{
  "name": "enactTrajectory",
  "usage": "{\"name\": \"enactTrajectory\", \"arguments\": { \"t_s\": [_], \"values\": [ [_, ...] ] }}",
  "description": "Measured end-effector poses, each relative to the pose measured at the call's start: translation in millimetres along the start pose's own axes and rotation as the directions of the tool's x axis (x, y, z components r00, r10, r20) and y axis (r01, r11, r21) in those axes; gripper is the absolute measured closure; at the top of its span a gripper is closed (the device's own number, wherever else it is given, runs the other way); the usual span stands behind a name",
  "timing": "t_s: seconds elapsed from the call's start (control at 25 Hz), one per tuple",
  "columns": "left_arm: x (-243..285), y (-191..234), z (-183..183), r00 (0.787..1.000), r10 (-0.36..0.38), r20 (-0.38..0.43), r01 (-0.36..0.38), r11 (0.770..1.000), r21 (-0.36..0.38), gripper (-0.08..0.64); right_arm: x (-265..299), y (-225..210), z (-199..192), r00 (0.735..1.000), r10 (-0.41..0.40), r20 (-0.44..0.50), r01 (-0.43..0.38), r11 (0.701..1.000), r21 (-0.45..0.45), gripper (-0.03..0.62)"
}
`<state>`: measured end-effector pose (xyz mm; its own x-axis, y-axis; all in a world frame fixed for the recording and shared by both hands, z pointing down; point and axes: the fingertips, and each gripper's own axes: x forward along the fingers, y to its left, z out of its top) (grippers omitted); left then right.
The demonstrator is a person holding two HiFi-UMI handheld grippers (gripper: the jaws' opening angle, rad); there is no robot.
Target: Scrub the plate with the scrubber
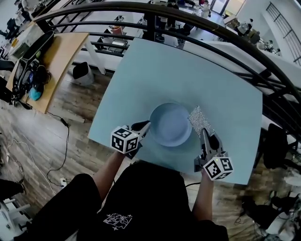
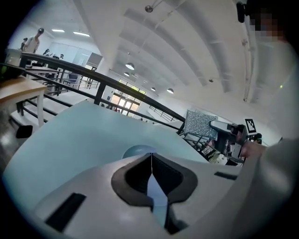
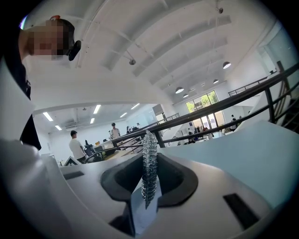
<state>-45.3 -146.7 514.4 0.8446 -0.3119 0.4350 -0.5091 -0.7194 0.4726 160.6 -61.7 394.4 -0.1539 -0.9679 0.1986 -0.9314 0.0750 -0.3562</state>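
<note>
Left jaws: your left gripper (image 2: 151,161) had its jaws squeezed together with only a hairline between the pads. As far as I could tell, they were pinched on the left rim of the plate (image 1: 170,124).
Right jaws: your right gripper (image 3: 149,170) was clamped on the scrubber (image 3: 149,158), a silvery mesh pad standing edge-on between the pads and poking up past the tips.
Scrubber spot: it sat just beside the plate's right rim. From the head view I couldn't say if it was actually touching.
Plate: round, blue, flat on the table (image 1: 211,80), on the side nearest you.
Your hands: one came in from each side of the plate, with the marker cubes on your side of it.
Beyond the plate: a dark railing (image 1: 141,9) curved along the table's far edge.
Off to the plate's left: a wooden desk (image 1: 59,59) stood well apart, over wood flooring.
</note>
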Motion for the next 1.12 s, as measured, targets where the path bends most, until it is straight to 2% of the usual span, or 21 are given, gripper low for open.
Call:
{"name": "enactTrajectory", "arguments": {
  "t_s": [0.2, 0.48, 0.64, 0.8, 1.12],
  "values": [
    [9.5, 14.0, -18.6, 0.999, 0.027, -0.044, -0.029, 0.998, -0.053, 0.551, 11.3, -6.8, -3.6, 1.0, 0.007, -0.026, -0.007, 1.0, -0.002, 0.511],
    [23.1, 28.2, -49.4, 0.993, 0.065, -0.1, -0.082, 0.98, -0.182, 0.551, 31.5, -18.5, -18.6, 0.995, 0.06, -0.083, -0.058, 0.998, 0.02, 0.511],
    [30.8, 31.4, -63.7, 0.99, 0.085, -0.114, -0.113, 0.958, -0.264, 0.548, 38.9, -24.9, -28.4, 0.987, 0.097, -0.125, -0.094, 0.995, 0.034, 0.511],
    [38.5, 38.1, -74.7, 0.987, 0.112, -0.117, -0.147, 0.922, -0.358, 0.497, 43.5, -34.0, -37.8, 0.978, 0.13, -0.163, -0.123, 0.991, 0.05, 0.511],
    [39.7, 43.3, -90.7, 0.974, 0.174, -0.142, -0.217, 0.896, -0.388, 0.492, 54.6, -34.7, -70.8, 0.949, 0.199, -0.245, -0.185, 0.98, 0.079, 0.511]
  ]
}}
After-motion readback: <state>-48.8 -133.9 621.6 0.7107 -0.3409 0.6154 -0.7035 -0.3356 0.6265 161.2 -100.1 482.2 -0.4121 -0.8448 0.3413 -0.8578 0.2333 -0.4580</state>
